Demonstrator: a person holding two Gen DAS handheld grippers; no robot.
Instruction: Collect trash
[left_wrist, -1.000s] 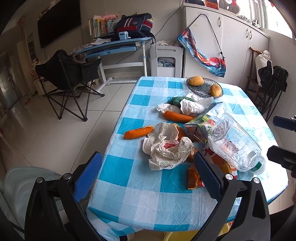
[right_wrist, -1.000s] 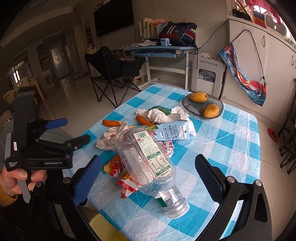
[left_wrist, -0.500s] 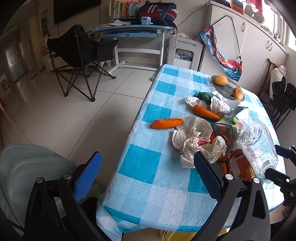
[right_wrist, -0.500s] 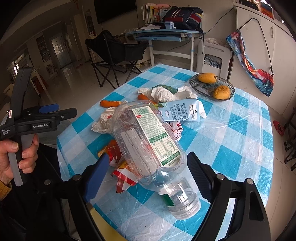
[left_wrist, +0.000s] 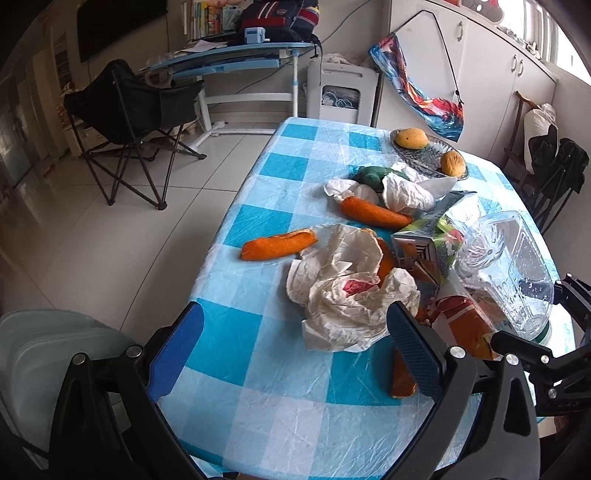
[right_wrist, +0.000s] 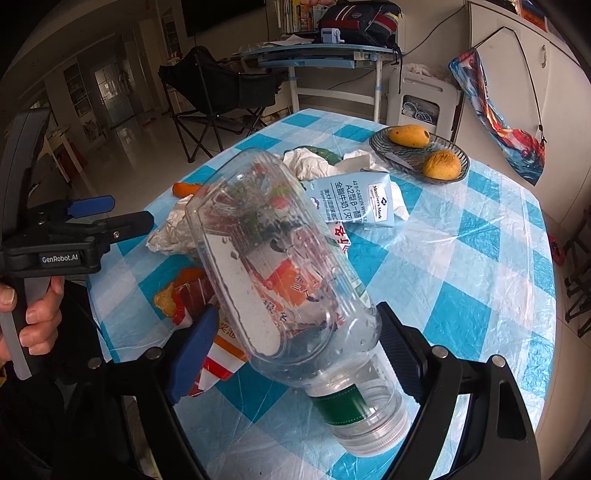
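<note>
A clear plastic bottle (right_wrist: 280, 258) lies tilted on the blue-checked table, cap end toward me. My right gripper (right_wrist: 297, 317) has it between its closing jaws, with both pads against its sides. In the left wrist view the same bottle (left_wrist: 517, 258) sits at the far right with the right gripper (left_wrist: 535, 332) around it. My left gripper (left_wrist: 293, 321) hangs open over the table's near edge with nothing between its fingers. Crumpled white paper (left_wrist: 351, 295) lies just ahead of it. An orange snack wrapper (right_wrist: 192, 291) and a milk carton (right_wrist: 354, 199) lie beside the bottle.
Orange peel pieces (left_wrist: 279, 245) and a carrot (left_wrist: 373, 212) are scattered mid-table. A glass fruit bowl (left_wrist: 424, 155) stands at the far end. A folding chair (left_wrist: 129, 110) and a desk stand beyond; a pale chair (left_wrist: 37, 350) is at lower left. A hand (right_wrist: 37, 321) holds the left gripper (right_wrist: 92, 218).
The right jaws have narrowed onto the bottle, which has rolled so its label faces away. Both grippers have dropped closer to the table.
</note>
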